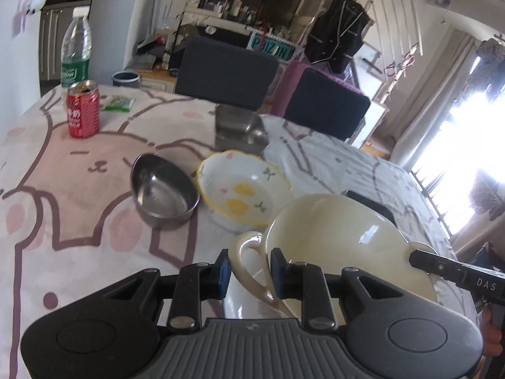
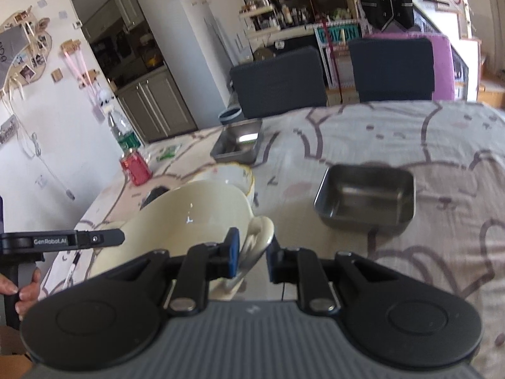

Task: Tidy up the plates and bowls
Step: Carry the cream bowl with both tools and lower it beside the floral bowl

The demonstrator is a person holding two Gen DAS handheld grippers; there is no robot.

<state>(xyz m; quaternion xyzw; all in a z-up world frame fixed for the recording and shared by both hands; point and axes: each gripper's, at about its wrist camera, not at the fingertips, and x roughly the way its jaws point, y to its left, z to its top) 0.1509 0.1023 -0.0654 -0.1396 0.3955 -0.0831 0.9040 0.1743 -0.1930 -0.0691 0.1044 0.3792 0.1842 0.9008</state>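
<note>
A cream two-handled bowl (image 1: 341,240) hangs tilted above the near edge of a table (image 1: 79,214), carried between two hand-held grippers. The left gripper (image 1: 249,271) has its jaws clamped on one loop handle (image 1: 249,259), and the right gripper (image 2: 251,252) is clamped on the opposite handle (image 2: 260,233). The bowl's open mouth faces away from the person, and it looks empty.

Just beyond the bowl stands a white bowl with a yellow scalloped rim (image 1: 243,189), painted with lemons. Beside that, touching or nearly so, is a round steel bowl (image 1: 164,189). Farther back sits a square steel tray (image 1: 240,132), and a second square steel tray (image 2: 366,199) rests well apart, on the right-hand side of the table. A red can (image 1: 82,110), a clear water bottle (image 1: 75,50) and a small green packet (image 1: 118,102) stand at the far left corner. Two dark chairs (image 1: 227,69) face the table from the other side. A cartoon-print cloth covers the tabletop. A hand (image 2: 26,293) grips the left tool's handle.

The step looks like carrying the cream bowl to a resting place, perhaps nesting it with the others. To do it well, both grips should stay firm and level with each other so the bowl does not twist, and it should be lowered slowly, clear of the yellow-rimmed bowl's edge, before either side lets go.
</note>
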